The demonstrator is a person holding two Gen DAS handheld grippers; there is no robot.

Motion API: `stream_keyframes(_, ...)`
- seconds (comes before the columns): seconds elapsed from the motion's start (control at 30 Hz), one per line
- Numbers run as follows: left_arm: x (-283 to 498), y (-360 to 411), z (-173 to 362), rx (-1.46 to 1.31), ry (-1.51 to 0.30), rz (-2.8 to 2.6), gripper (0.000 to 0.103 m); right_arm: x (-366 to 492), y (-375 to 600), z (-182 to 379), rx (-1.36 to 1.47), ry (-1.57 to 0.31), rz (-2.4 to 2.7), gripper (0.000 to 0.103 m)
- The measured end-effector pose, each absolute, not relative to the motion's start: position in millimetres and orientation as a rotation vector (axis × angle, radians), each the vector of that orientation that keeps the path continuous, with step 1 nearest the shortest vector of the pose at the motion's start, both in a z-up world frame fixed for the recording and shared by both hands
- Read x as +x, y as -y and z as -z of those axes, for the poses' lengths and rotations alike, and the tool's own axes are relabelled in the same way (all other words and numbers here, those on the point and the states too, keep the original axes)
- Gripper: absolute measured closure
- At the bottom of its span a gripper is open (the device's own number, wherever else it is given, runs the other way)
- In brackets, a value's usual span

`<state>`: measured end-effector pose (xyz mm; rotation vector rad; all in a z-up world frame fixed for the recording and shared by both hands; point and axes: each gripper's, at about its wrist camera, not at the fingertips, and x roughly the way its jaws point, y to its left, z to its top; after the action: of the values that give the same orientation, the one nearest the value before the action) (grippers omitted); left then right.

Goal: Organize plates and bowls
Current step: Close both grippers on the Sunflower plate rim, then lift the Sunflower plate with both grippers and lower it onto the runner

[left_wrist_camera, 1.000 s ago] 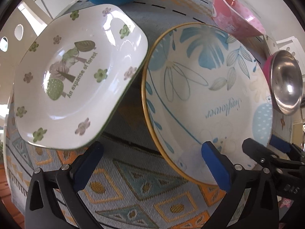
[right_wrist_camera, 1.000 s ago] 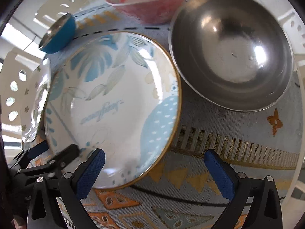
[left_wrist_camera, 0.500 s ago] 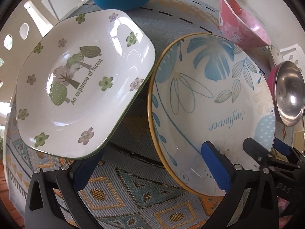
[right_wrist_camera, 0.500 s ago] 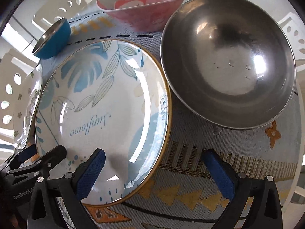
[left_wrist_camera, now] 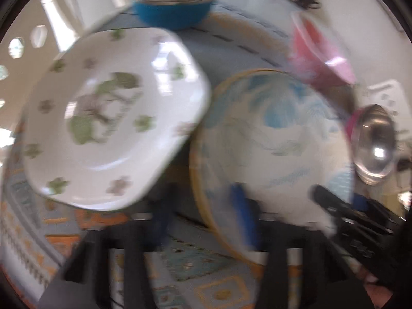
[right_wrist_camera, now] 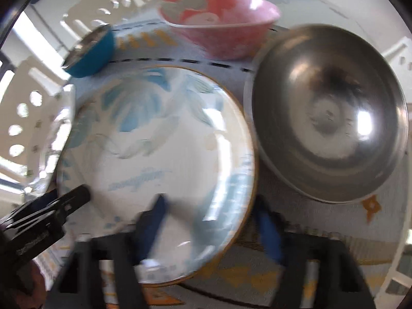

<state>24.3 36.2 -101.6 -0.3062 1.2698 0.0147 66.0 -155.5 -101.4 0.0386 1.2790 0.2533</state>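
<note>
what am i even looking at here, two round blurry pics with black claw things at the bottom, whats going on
These are two fisheye cameras, one on each of two handheld grippers that a person carries; there is no robot arm. The black claws with blue pads are the grippers' fingers.

The left wrist view shows the left gripper, the right wrist view the right gripper. Both straddle the rim of the round blue-flowered plate from opposite sides, with one pad over the plate and one outside it. Blur hides whether either is clamped.

On the patterned tablecloth also lie a squarish white plate with green trees, a small blue bowl, a pink bowl and a large steel bowl.
</note>
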Motion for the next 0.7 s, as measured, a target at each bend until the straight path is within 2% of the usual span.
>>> stream_keyframes(0.07, 27.2, -25.3, 101.4, -0.245, -1.275, -0.006, 0.072, 68.8, 157.2, 102.7, 0.057, -1.277, -0.252, 0.053)
stream_keyframes(0.13, 27.8, -28.0, 102.1, -0.265, -1.27, -0.007, 0.073, 67.8, 165.0, 102.7, 0.079, -1.28, -0.253, 0.064)
stream_keyframes(0.23, 26.9, -25.0, 99.6, -0.237, -1.275, 0.0, 0.073, 66.2, 167.1, 101.4, 0.079, -1.298, -0.273, 0.071)
stream_keyframes(0.5, 16.0, -8.8, 92.2, -0.103, -1.295, 0.04, 0.073, 55.0, 155.0, 99.8, 0.001, -1.331, -0.299, 0.071)
stream_keyframes(0.7, 0.1, -1.3, 89.8, -0.117, -1.291, 0.068, 0.073, 31.4, 154.8, 98.7, 0.092, -1.367, -0.345, 0.072)
